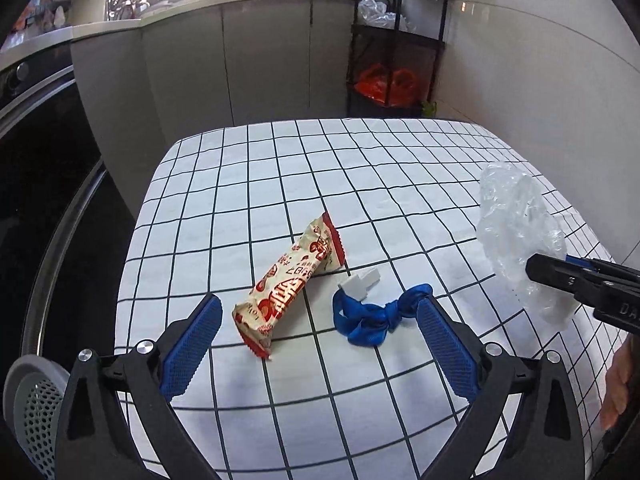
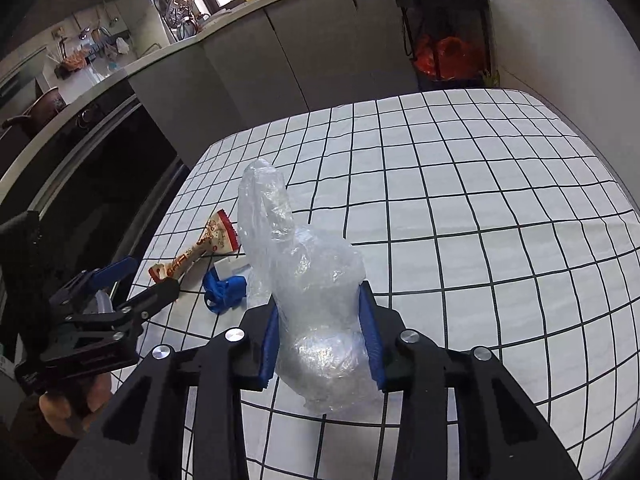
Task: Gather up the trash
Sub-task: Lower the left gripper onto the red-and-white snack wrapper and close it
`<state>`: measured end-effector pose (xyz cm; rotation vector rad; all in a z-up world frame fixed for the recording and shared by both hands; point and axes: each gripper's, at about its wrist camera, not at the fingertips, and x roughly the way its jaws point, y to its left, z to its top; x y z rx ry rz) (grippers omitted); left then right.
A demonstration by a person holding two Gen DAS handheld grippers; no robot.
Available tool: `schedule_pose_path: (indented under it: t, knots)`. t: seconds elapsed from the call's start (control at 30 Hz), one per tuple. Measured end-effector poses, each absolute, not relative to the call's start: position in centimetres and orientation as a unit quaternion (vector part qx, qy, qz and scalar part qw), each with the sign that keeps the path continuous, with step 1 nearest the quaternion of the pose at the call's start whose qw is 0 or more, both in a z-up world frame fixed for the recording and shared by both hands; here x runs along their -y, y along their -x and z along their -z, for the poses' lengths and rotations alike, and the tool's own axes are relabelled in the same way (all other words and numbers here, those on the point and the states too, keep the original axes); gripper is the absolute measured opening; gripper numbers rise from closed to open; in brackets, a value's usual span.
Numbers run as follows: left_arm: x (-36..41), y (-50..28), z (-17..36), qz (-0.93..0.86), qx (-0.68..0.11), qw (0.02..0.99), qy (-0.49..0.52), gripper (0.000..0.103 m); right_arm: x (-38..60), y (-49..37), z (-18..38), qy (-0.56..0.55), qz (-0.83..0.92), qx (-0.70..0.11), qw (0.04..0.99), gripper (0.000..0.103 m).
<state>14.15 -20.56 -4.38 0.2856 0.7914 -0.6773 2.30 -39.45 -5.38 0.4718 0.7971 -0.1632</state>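
My right gripper [image 2: 320, 308] is shut on a crumpled clear plastic bag [image 2: 304, 280] and holds it above the grid-pattern tablecloth [image 2: 480, 200]. The bag also shows in the left wrist view [image 1: 516, 236], at the right, with the right gripper [image 1: 552, 270]. My left gripper [image 1: 320, 312] is open and empty, low over the table. Between and just beyond its fingers lie a red and cream snack wrapper [image 1: 292, 280], a crumpled blue ribbon [image 1: 376, 314] and a small white plastic piece [image 1: 358, 280]. The wrapper [image 2: 200, 250], ribbon [image 2: 224, 288] and left gripper [image 2: 136, 276] also show in the right wrist view.
A grey perforated bin [image 1: 32, 400] sits at the lower left beside the table. A dark oven front [image 1: 40, 200] stands to the left. A black shelf rack [image 1: 396, 40] with an orange bag stands behind the table. Kitchen counter [image 2: 240, 28] runs along the back.
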Motion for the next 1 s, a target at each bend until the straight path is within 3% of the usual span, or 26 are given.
schedule_pose_path:
  t: [0.7,0.77,0.9,0.93,1.0]
  knots:
    - [23.1,-16.7,8.0,0.328,-0.42,0.832,-0.155,0.094,41.1,-1.1,5.1,-0.257,0.069,-0.372,0.889,0.035]
    - [23.3,-16.0,8.0,0.335,-0.421,0.829,-0.155,0.087,41.2,-1.0,5.1,-0.263,0.069,-0.371,0.888,0.035]
    - [23.5,-15.5,8.3,0.34,-0.444,0.816,-0.144,0.056,41.4,-0.9,5.1,-0.263,0.07,-0.37,0.888,0.035]
    - [23.7,-15.2,8.4,0.334,-0.438,0.82,-0.156,0.054,41.4,-0.9,5.1,-0.263,0.071,-0.37,0.888,0.035]
    - [24.0,-14.3,8.3,0.34,-0.431,0.82,-0.163,0.032,41.5,-0.8,5.1,-0.264,0.071,-0.37,0.888,0.035]
